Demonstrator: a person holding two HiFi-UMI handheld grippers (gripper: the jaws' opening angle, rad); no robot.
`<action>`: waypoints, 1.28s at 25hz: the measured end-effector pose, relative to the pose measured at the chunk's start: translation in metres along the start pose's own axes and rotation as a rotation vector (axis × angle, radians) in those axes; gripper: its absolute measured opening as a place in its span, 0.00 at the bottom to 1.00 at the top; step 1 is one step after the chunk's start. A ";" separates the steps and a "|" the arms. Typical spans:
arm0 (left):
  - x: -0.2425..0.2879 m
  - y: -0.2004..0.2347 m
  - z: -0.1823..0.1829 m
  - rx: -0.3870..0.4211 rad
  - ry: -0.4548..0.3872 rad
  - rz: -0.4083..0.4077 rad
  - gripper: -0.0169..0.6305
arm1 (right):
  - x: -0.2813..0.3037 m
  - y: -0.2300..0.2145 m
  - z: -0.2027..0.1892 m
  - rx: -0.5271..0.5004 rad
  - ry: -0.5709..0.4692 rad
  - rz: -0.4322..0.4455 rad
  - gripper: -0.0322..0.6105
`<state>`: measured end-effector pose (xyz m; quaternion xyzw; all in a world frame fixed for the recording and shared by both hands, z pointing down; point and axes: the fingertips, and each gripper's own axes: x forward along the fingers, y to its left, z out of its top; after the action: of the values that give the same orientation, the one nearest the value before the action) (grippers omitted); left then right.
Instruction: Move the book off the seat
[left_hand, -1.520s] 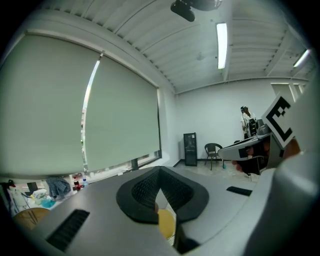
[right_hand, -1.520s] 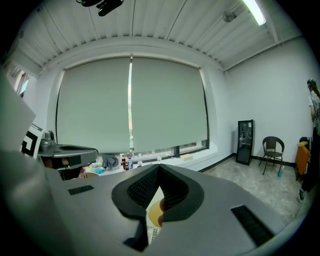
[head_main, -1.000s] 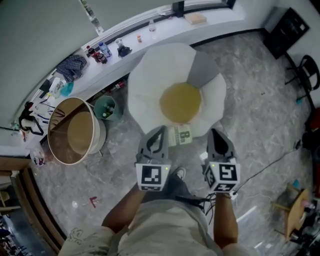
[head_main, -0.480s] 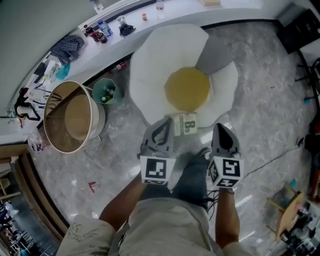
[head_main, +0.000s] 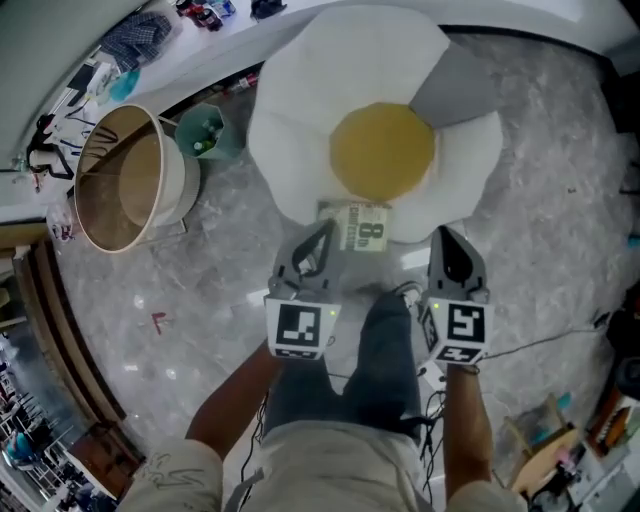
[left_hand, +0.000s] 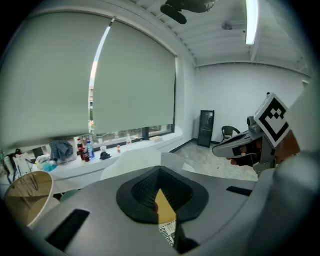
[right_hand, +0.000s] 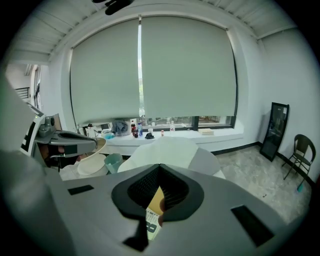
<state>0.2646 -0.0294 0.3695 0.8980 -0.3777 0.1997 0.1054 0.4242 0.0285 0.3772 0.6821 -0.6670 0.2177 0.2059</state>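
The seat (head_main: 300, 130) is a big white cushion shaped like a fried egg, with a yellow centre (head_main: 382, 150). A pale book (head_main: 358, 226) with a large "8" on its cover lies on the seat's near edge. In the head view my left gripper (head_main: 320, 238) points at the book's left side, its tip just short of it. My right gripper (head_main: 450, 242) is off to the book's right. Both are shut with nothing between the jaws. In the left gripper view (left_hand: 161, 197) and the right gripper view (right_hand: 159, 192), a strip of the book (right_hand: 151, 225) shows past the shut jaws.
A round wooden tub (head_main: 125, 175) and a green bin (head_main: 205, 135) stand left of the seat. A window ledge (head_main: 150, 40) with bottles and clutter runs behind. The person's leg (head_main: 385, 340) is between the grippers. A black chair (right_hand: 299, 155) stands far right.
Both grippers have sunk toward the floor and the seat's near edge. The seat and book now look larger and closer. The jaws stayed shut.
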 end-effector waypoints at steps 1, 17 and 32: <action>0.004 -0.001 -0.012 -0.011 0.017 0.020 0.03 | 0.007 0.000 -0.009 -0.010 0.005 0.014 0.05; 0.083 0.022 -0.232 -0.044 0.225 0.079 0.03 | 0.123 0.017 -0.212 0.090 0.136 0.007 0.05; 0.117 0.038 -0.391 -0.098 0.406 0.134 0.03 | 0.196 0.032 -0.356 0.120 0.279 0.018 0.05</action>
<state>0.2022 0.0024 0.7731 0.8058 -0.4170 0.3645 0.2095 0.3869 0.0703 0.7809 0.6503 -0.6239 0.3516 0.2534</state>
